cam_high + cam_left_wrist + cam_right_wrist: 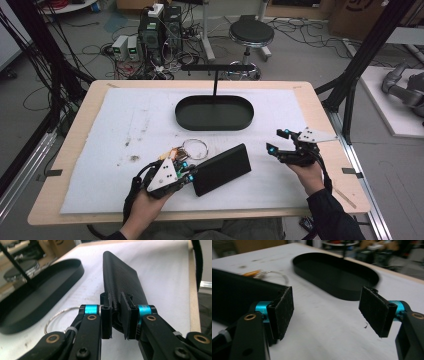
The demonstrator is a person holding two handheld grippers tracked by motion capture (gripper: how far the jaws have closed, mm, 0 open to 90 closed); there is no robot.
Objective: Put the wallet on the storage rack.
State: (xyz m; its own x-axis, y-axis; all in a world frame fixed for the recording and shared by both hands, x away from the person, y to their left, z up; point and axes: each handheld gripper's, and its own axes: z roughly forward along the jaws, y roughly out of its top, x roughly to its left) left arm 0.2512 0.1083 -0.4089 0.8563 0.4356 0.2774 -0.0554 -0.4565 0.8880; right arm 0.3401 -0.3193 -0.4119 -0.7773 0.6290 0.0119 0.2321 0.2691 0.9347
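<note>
Prob. a robotics lab, cable tangles [75, 50] on floor, PC towers [160, 27], stool [251, 34], black frame struts [370, 47]

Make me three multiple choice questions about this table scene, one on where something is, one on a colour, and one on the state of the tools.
1. Where does the key ring lie?
A. inside the oval tray
B. on the white mat between the tray and the black case
C. on the floor

2. What colour is the oval tray?
A. black
B. red
C. white

3. How do the two tools stand?
A. both open
B. left tool open, right tool shut on the case
C. left tool shut on the black case, right tool open

Answers:
1 B, the high view shows the ring on the white mat, nearer the person than the tray and beside the black case.
2 A, its rim and floor are black.
3 C, the left tool clamps the case's end, while the right tool has its pads wide apart around nothing.
</note>
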